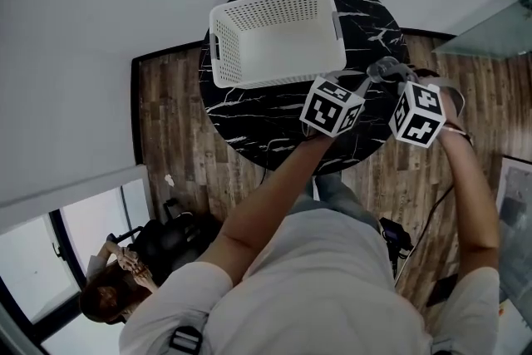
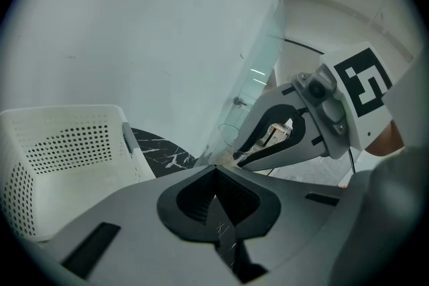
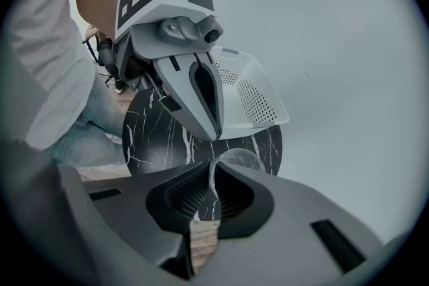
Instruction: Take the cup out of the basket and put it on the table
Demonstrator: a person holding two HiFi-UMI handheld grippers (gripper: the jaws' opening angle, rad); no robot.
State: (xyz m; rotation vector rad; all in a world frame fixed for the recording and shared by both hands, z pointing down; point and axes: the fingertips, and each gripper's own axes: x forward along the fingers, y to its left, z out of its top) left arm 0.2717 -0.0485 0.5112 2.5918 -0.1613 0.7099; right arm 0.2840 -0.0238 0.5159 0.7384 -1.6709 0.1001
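Grey right tool [image 3: 211, 167] is shut tight on the thin rim of a clear round cup [image 3: 240, 159]. The cup is out of the white plastic basket with little holes [image 1: 229, 54] and sits over the right edge of the round black marble table [image 1: 249, 120]. The grey left tool [image 2: 216, 174] has its jaws pressed together with nothing in them. It points down at the table, just beside the right tool. Both bare arms reach forward from short white sleeves, and the tools are close together. The bottom of the cup is hidden behind the right tool, so I cannot tell if it touches the table. From the head view the cup is hard to make out.
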